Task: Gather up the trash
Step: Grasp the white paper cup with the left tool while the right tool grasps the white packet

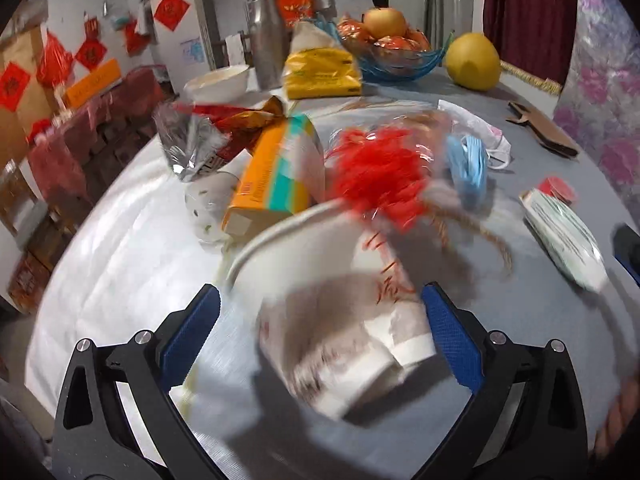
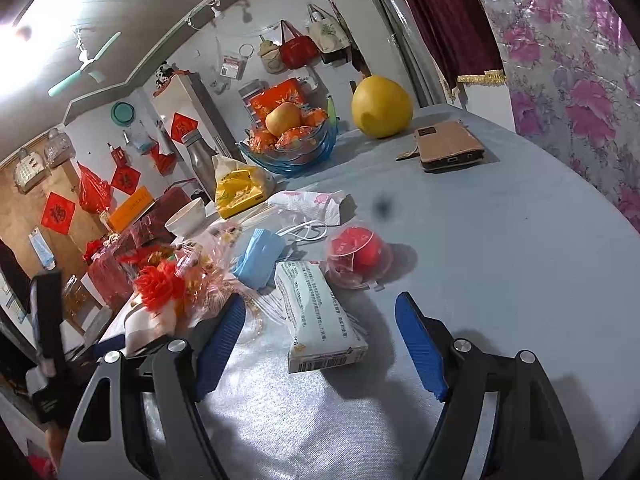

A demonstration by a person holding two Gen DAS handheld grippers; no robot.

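Your left claw point(image 1: 320, 328) is spread around a tipped paper cup point(image 1: 332, 320), not pinching it. Your right claw point(image 2: 320, 344) gapes empty. At the surface's point(image 2: 500, 240) far edge, a glass bowl point(image 2: 288, 156) holds fruit.

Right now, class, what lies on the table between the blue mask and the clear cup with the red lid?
In the right wrist view, a white wipes pack lies between the blue mask and the cup, its far end reaching into the gap.
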